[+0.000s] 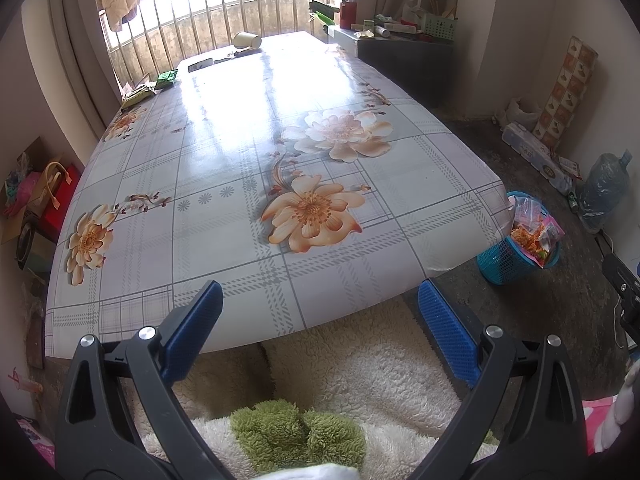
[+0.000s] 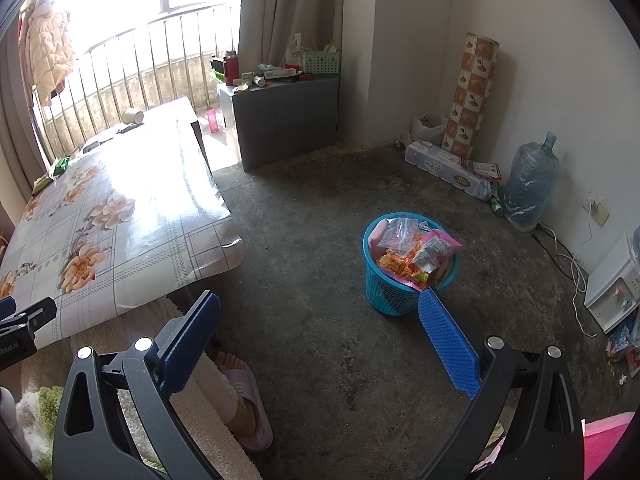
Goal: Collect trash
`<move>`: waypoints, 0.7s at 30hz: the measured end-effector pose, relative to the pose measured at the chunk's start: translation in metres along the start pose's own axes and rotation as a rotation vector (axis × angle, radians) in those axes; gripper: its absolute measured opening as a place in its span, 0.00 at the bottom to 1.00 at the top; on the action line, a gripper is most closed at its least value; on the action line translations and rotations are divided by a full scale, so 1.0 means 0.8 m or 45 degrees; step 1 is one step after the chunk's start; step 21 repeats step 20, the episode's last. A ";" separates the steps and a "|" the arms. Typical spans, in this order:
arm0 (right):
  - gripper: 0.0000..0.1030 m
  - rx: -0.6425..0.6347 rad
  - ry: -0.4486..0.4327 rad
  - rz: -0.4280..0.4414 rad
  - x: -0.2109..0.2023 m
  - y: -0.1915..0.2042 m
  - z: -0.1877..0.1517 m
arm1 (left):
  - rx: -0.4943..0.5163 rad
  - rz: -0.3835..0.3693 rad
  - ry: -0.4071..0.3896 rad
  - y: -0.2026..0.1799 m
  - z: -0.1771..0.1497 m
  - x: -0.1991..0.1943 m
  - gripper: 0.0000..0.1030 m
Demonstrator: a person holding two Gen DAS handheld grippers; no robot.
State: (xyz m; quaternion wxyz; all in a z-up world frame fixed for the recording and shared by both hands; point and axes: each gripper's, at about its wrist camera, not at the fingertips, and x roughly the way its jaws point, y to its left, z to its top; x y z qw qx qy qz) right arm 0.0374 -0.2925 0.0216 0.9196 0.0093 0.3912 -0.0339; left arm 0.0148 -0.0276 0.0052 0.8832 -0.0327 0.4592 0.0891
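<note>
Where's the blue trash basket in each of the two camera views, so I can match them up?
Left wrist view: the blue trash basket stands on the floor at the right, just past the table's near right corner, partly hidden by the table edge.
Right wrist view: the basket stands in the open floor right of centre, full of snack wrappers.
Shared landmark: the flowered tablecloth.

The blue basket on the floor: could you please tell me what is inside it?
The blue basket is heaped above its rim with crumpled snack wrappers, orange, pink and clear. Whatever lies beneath that top layer is covered, so it cannot be seen.
</note>
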 end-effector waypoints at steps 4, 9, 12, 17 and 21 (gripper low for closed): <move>0.94 0.000 -0.001 0.000 0.000 0.000 0.000 | 0.000 0.001 -0.003 0.000 0.000 0.000 0.92; 0.94 0.000 -0.001 0.001 0.000 -0.001 0.000 | -0.001 0.000 0.000 0.001 0.000 0.000 0.92; 0.94 0.001 0.000 0.000 0.001 0.000 0.000 | -0.002 0.001 0.000 0.000 0.000 -0.001 0.92; 0.94 0.000 -0.001 0.000 0.000 0.000 0.000 | -0.007 0.002 0.003 0.001 0.000 -0.001 0.92; 0.94 0.001 0.000 -0.001 0.000 0.001 0.000 | -0.008 0.004 0.008 0.000 -0.001 -0.001 0.92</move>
